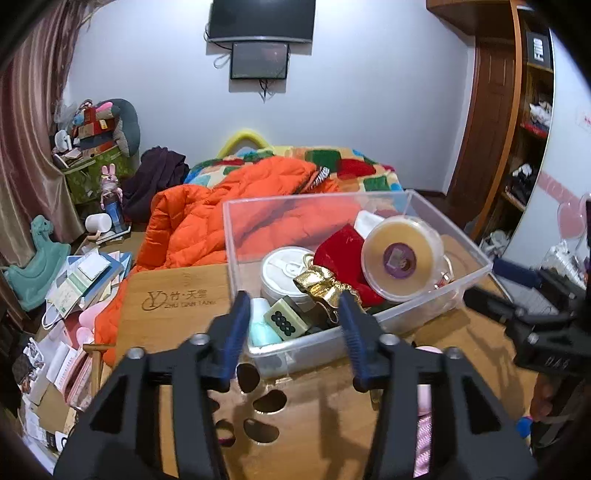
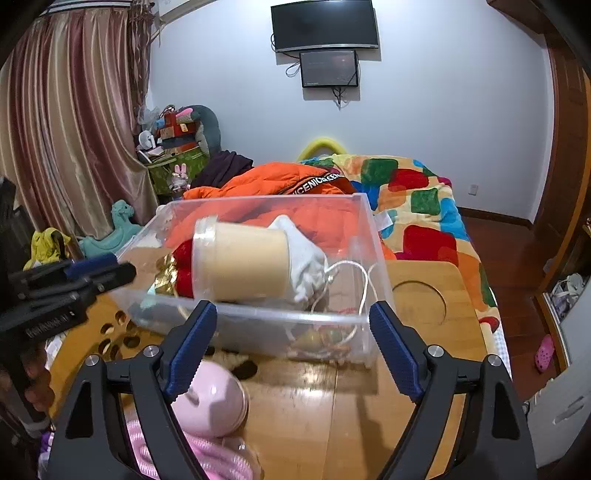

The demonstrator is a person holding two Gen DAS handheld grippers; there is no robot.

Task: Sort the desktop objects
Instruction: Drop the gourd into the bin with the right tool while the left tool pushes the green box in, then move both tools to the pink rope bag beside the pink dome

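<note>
Bamboo makes up the bench [image 1: 177, 317], branded "ZHU TIAN TANG" beside a Y logo, and the clear plastic bin [image 2: 373, 229] of sorted things stands on it just ahead of both tongs. Left tongs [image 1: 293, 314] and right tongs [image 2: 291, 332] both gape wide and hold nothing. Still outside the bin, the pink round object [image 2: 212, 402] lies just below the right tongs' left finger, nearer that hand; an orange jacket [image 2: 295, 177] behind reads "CENICE".

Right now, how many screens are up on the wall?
2. A big dark TV hangs high on the white wall, and a smaller screen sits right under it, with cables dangling below. Both look switched off.
</note>
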